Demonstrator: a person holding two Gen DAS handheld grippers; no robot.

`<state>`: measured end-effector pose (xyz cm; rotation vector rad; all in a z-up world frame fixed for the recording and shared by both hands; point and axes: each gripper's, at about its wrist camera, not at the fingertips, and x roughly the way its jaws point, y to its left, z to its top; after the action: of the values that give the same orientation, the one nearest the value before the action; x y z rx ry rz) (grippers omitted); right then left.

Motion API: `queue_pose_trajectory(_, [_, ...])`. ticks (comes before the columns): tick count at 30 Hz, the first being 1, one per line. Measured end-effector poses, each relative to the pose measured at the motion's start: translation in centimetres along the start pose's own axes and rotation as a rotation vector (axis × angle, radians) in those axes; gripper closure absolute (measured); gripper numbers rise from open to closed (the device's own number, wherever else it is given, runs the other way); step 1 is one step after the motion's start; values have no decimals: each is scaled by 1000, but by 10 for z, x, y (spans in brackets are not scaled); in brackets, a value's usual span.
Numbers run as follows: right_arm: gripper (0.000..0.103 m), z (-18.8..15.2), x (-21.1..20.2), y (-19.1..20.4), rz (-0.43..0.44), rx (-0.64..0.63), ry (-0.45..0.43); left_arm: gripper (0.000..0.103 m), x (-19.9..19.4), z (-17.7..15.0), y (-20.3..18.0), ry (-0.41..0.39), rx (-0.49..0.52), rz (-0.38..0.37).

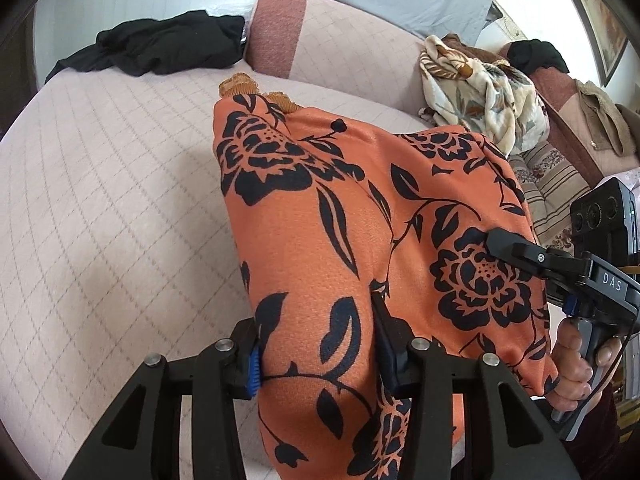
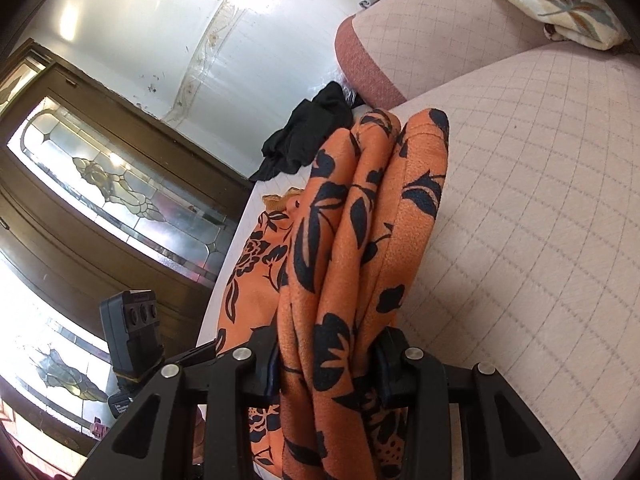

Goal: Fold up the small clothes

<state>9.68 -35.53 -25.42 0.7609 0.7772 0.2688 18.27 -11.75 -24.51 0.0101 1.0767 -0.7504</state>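
An orange garment with a black flower print (image 1: 352, 216) hangs lifted over the quilted pink cushion (image 1: 112, 200). My left gripper (image 1: 316, 364) is shut on a thick bunch of its cloth, a blue pad pressing its left side. In the left wrist view my right gripper (image 1: 500, 246) comes in from the right, held by a hand (image 1: 576, 364), with its finger laid on the cloth's right edge. In the right wrist view my right gripper (image 2: 328, 364) is shut on several gathered folds of the same garment (image 2: 360, 240). Its gathered orange trim (image 1: 240, 82) lies on the cushion at the far end.
A crumpled black garment (image 1: 160, 46) lies at the cushion's far left edge. A cream leaf-print cloth (image 1: 480, 92) and other clothes are heaped at the right. A backrest cushion (image 1: 320, 32) stands behind. A dark cabinet with leaded glass (image 2: 112, 184) is beyond the cushion's edge.
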Motion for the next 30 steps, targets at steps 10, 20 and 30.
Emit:
queue_pose_trajectory(10, [65,-18,37,-12,-109,49,140,47,22,-22,17,114,-9,75])
queue_pose_trajectory(20, [52,-9,42,-32,-201,109,198,38,7,-19,20,86,18,89])
queue_pose_trajectory(30, [52,-10,32,-18,-290,37,168,38,-2,-16,22,49,9,109])
